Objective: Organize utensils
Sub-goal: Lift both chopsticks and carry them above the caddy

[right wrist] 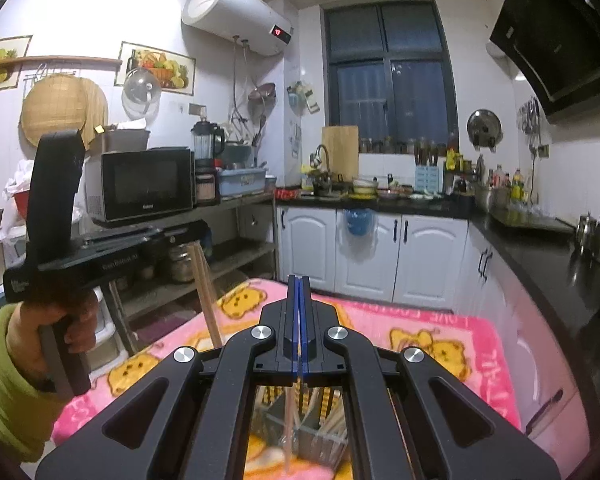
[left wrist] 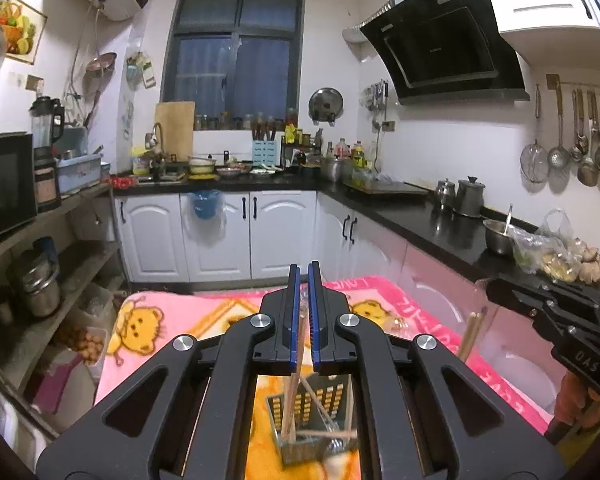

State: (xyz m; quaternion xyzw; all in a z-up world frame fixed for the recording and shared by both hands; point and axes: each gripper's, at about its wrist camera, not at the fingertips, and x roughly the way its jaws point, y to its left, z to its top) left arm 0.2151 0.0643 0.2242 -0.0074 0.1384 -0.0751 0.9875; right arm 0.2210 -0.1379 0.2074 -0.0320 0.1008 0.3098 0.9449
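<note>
My left gripper (left wrist: 305, 270) is shut on a pair of wooden chopsticks (left wrist: 296, 364) that hang down between its blue pads. Below them a grey perforated utensil holder (left wrist: 332, 398) stands on the pink bear-print blanket (left wrist: 172, 320), with a few sticks lying in it. My right gripper (right wrist: 299, 280) is likewise shut on chopsticks (right wrist: 289, 420), which dangle over the same holder (right wrist: 320, 446). Each gripper shows in the other's view: the right gripper (left wrist: 492, 286) with its chopsticks (left wrist: 472, 334), and the left gripper (right wrist: 198, 234) with its chopsticks (right wrist: 206, 292), held by a hand in a green sleeve (right wrist: 8, 364).
A black countertop (left wrist: 420, 216) runs along the right with kettles, a steel bowl (left wrist: 498, 236) and bagged food. A metal shelf with a microwave (right wrist: 148, 184) stands left. White cabinets (right wrist: 380, 248) close the far side. Ladles (left wrist: 580, 140) hang on the right wall.
</note>
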